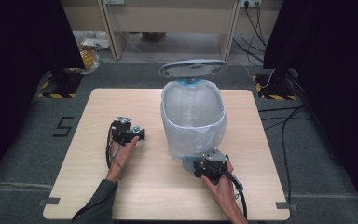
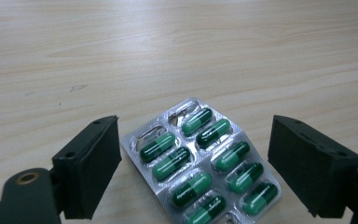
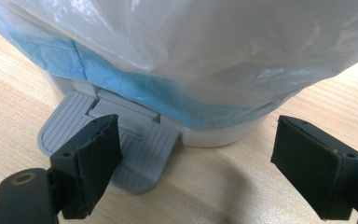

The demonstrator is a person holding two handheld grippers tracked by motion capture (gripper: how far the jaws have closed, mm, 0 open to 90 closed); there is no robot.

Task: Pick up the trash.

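My left gripper [image 1: 129, 133] sits low at the left, jaws spread wide, left hand [image 1: 123, 151] gripping it from behind. My right gripper [image 1: 209, 164] is low at centre-right, jaws equally wide apart, right hand [image 1: 221, 184] behind it.

Pedal bin [image 1: 193, 119] blocks the table [image 1: 121, 196] centre; bare wood lies either side.

surface: wooden table [image 1: 102, 196] | on it: lined pedal bin [image 1: 193, 121], blister pack of green capsules [image 2: 203, 161]
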